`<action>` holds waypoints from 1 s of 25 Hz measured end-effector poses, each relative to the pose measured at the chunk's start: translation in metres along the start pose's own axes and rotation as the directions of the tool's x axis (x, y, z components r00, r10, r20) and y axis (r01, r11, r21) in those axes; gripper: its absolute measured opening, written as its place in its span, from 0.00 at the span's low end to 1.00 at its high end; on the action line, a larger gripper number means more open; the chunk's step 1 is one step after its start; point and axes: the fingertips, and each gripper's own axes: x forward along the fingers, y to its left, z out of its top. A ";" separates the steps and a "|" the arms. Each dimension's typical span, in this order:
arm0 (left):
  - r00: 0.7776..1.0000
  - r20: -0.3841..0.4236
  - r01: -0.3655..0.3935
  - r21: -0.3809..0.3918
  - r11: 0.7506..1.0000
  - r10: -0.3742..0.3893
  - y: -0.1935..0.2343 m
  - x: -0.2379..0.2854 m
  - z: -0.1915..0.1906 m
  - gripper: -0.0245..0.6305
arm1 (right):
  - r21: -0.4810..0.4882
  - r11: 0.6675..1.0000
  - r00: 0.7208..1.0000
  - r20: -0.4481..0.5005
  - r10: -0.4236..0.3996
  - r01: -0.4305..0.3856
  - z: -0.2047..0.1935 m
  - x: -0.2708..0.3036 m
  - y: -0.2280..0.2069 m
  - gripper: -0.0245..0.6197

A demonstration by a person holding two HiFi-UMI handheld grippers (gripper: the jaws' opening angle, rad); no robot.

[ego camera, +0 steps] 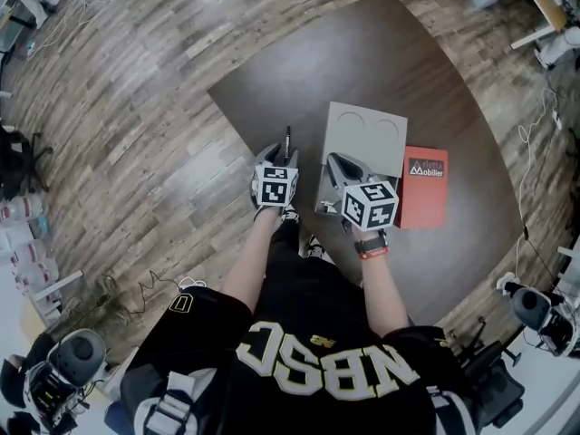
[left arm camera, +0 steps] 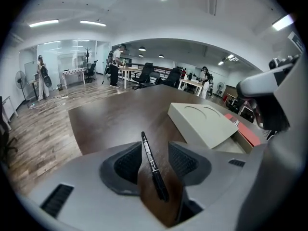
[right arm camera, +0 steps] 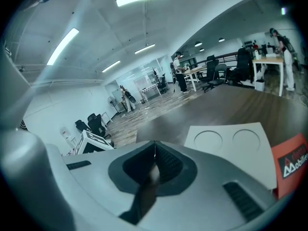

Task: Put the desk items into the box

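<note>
we are standing over the dark table (ego camera: 272, 89) at the centre of the head view, working on the pen (left arm camera: 153, 165) step of the tidy-up; the left gripper (left arm camera: 155, 150) is holding its jaws wide apart, the black pen lying between them along the gap, neither pad pressing on it; the pen is resting on the tabletop just left of the beige box (ego camera: 364, 134), still outside it; the right gripper (right arm camera: 155, 153) is hovering at the box's near edge, lower centre of its own view, jaws together with nothing between them; a red booklet (ego camera: 424, 188) is lying against the box's right side, also not yet packed; we are judging this as the pick-up of the pen; the next move is calling for the left jaws to close on the barrel, lift it clear and carry it rightward into the box; whether the two-circled lid (left arm camera: 202, 121) is leaving enough room, we cannot tell.
</note>
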 end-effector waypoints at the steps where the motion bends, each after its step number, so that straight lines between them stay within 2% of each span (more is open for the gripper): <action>1: 1.000 -0.009 -0.001 -0.002 1.000 0.001 0.002 0.005 -0.003 0.31 | 0.003 1.000 1.000 -0.004 -0.003 0.003 -0.001 0.001 -0.002 0.05; 8: 0.997 -0.075 -0.018 0.000 1.000 0.018 0.011 0.030 -0.028 0.33 | 0.019 0.999 0.999 -0.021 -0.027 0.028 -0.008 0.000 -0.019 0.05; 16: 0.994 -0.075 -0.081 0.014 0.997 0.082 0.022 0.029 -0.029 0.12 | 0.032 0.999 0.999 -0.023 -0.042 0.043 -0.010 -0.003 -0.026 0.05; 25: 0.994 -0.087 -0.066 0.022 0.998 0.067 0.022 0.027 -0.030 0.11 | 0.040 0.998 0.999 -0.011 -0.044 0.044 -0.006 -0.010 -0.027 0.05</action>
